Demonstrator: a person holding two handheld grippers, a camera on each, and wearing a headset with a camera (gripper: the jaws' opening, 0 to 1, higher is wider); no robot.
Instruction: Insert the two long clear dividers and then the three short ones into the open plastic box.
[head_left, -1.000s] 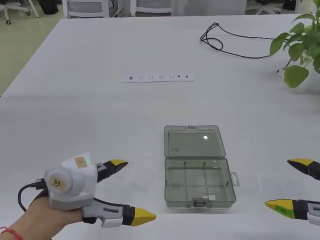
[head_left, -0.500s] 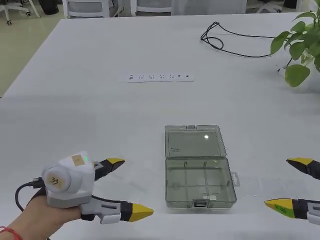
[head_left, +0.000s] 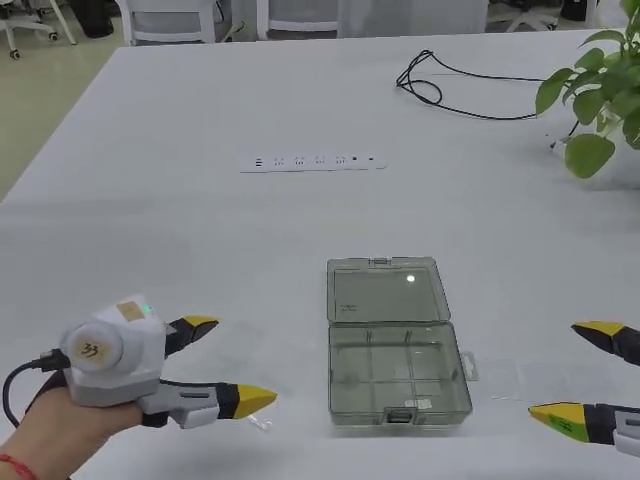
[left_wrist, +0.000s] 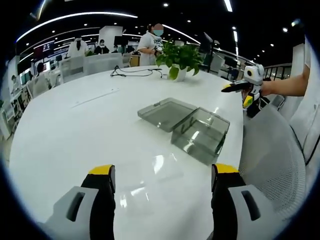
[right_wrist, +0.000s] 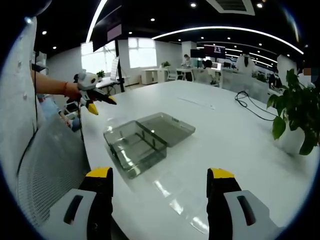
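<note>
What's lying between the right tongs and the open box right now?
Clear dividers lie flat on the table there, just right of the box, faint in the head view and glinting ahead of the right tongs in the right gripper view.

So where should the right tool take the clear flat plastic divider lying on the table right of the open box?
Probably by the edge facing the right tool. The clear flat plastic divider lies flat on the white table, so a grip from above finds little; come low from the right, opposite the open grey plastic box, and pinch that edge.
</note>
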